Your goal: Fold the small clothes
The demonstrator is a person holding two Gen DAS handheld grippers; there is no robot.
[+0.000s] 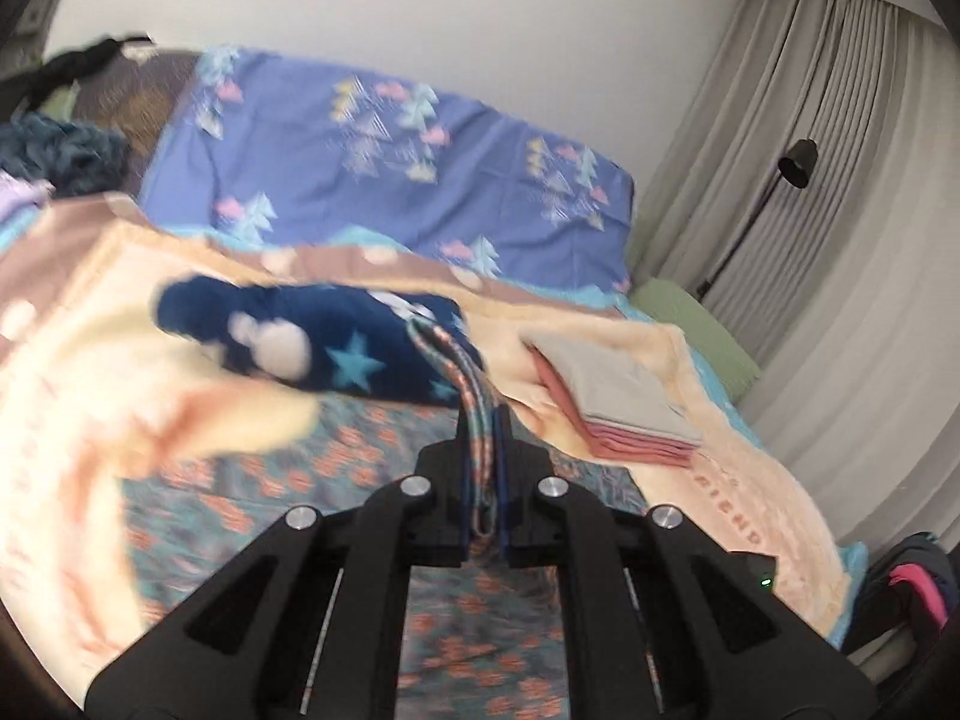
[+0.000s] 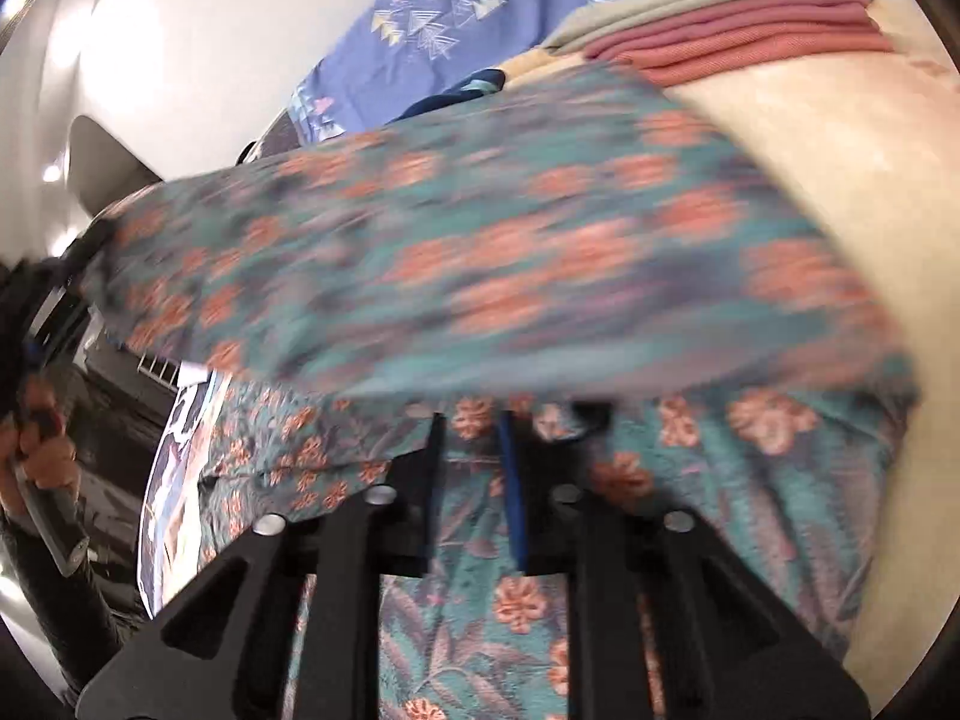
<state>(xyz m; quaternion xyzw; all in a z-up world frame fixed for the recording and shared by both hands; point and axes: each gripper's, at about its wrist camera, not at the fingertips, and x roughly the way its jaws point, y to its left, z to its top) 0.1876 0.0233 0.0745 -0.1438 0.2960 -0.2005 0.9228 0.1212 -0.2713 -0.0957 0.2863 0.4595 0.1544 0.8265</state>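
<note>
A teal cloth with orange flowers (image 1: 480,630) lies spread on the bed. My left gripper (image 1: 483,420) is shut on a bunched edge of it, raised off the bed. In the right wrist view a lifted, blurred fold of the floral cloth (image 2: 480,252) stretches from the left gripper (image 2: 72,276) at the far left across to the right. Its lower edge covers the tips of my right gripper (image 2: 471,420). The blue pads stand a little apart, and I cannot see whether they pinch the fold.
A folded stack of grey and pink clothes (image 1: 624,408) sits on the cream blanket (image 1: 750,480) to the right. A blue patterned pillow (image 1: 390,168) lies behind. A person's hand (image 2: 42,450) holds the left gripper's handle. Curtains (image 1: 840,180) and a floor lamp (image 1: 798,162) stand at right.
</note>
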